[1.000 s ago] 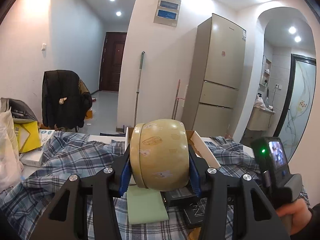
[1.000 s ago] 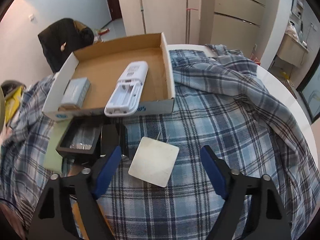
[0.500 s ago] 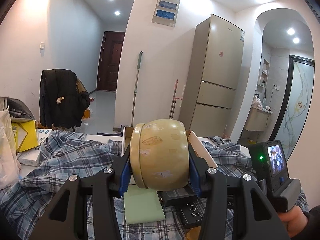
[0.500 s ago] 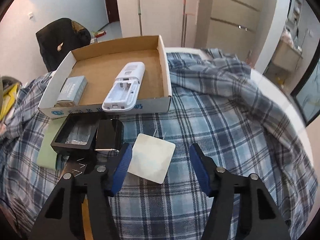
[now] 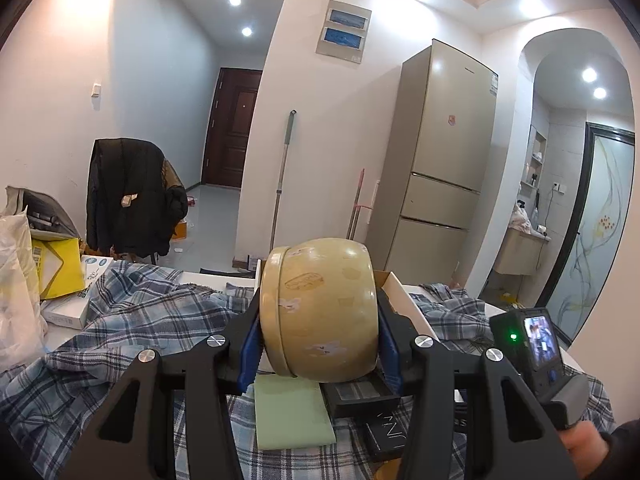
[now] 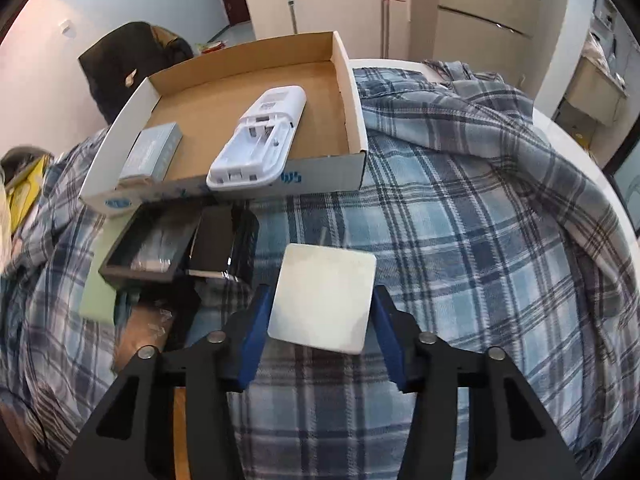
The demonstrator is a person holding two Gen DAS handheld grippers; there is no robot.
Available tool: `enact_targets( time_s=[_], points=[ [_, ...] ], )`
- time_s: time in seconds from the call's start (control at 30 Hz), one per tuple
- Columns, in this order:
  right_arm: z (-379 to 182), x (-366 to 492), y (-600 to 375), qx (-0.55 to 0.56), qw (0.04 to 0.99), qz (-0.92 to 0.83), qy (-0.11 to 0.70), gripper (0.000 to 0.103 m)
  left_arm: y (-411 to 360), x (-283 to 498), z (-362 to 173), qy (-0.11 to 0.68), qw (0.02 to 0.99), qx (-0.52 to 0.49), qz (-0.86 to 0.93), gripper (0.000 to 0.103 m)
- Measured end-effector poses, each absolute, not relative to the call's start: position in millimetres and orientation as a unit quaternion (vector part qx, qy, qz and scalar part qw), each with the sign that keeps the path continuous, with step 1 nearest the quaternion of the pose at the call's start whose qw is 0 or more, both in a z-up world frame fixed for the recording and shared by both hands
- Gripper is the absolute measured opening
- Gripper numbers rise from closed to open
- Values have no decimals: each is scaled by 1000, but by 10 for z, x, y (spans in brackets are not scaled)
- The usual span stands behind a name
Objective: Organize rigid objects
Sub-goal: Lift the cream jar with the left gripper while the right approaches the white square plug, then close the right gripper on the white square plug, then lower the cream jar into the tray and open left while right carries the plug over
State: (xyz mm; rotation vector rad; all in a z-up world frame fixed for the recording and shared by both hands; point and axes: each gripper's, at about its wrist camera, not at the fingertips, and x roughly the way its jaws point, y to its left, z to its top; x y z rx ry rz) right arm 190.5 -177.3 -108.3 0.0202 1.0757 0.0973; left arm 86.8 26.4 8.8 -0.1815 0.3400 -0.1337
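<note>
My left gripper (image 5: pixel 318 344) is shut on a round yellow tin (image 5: pixel 318 312) and holds it on its side above the plaid cloth. My right gripper (image 6: pixel 322 316) is shut on a flat white square tile (image 6: pixel 323 298), low over the cloth. An open cardboard box (image 6: pixel 356 120) lies beyond it, holding a white remote-like device (image 6: pixel 258 140) and a small grey box (image 6: pixel 152 152). The other hand-held gripper body shows at the right of the left wrist view (image 5: pixel 536 344).
Black boxes (image 6: pixel 180 244) and a green pad (image 5: pixel 292 416) lie in front of the cardboard box. A blue plaid cloth (image 6: pixel 460 240) covers the round white table (image 6: pixel 600 168). A fridge (image 5: pixel 444 160), a chair with a black jacket (image 5: pixel 128 196) and bags (image 5: pixel 24 280) stand around.
My right gripper moved forward and closed from wide open onto the white tile. My left gripper kept hold of the yellow tin and tilted up slightly.
</note>
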Motion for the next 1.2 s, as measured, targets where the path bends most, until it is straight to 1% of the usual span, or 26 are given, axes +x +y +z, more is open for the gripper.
enact_targets(
  time_s=[0.17, 0.37, 0.53, 0.57, 0.73, 0.83, 0.93, 1.0, 1.2],
  points=[
    [-1085, 1806, -1922, 2, 856, 56, 514, 45, 243, 863, 90, 168, 980, -86, -67, 51],
    [-1037, 1857, -1932, -15, 868, 81, 489, 45, 222, 857, 109, 171, 980, -79, -69, 51],
    [-1023, 1794, -1828, -55, 875, 83, 474, 46, 316, 847, 285, 161, 983, -73, -48, 51],
    [-1049, 1805, -1815, -60, 873, 81, 477, 44, 343, 837, 328, 158, 983, -77, -51, 51],
    [-1072, 1800, -1877, -39, 869, 84, 486, 44, 387, 769, 451, 150, 987, -54, -35, 51],
    [-1016, 1745, -1955, -31, 873, 87, 479, 44, 439, 773, 461, 167, 984, -57, -32, 51],
    [-922, 1722, -2003, -31, 876, 90, 473, 44, 500, 815, 446, 188, 979, -64, -34, 51],
    [-827, 1711, -2048, -27, 878, 93, 468, 44, 540, 839, 470, 189, 979, -71, -27, 51],
    [-356, 1731, -2152, -20, 903, 90, 421, 44, 439, 1073, 533, 204, 976, -65, -39, 51]
  ],
)
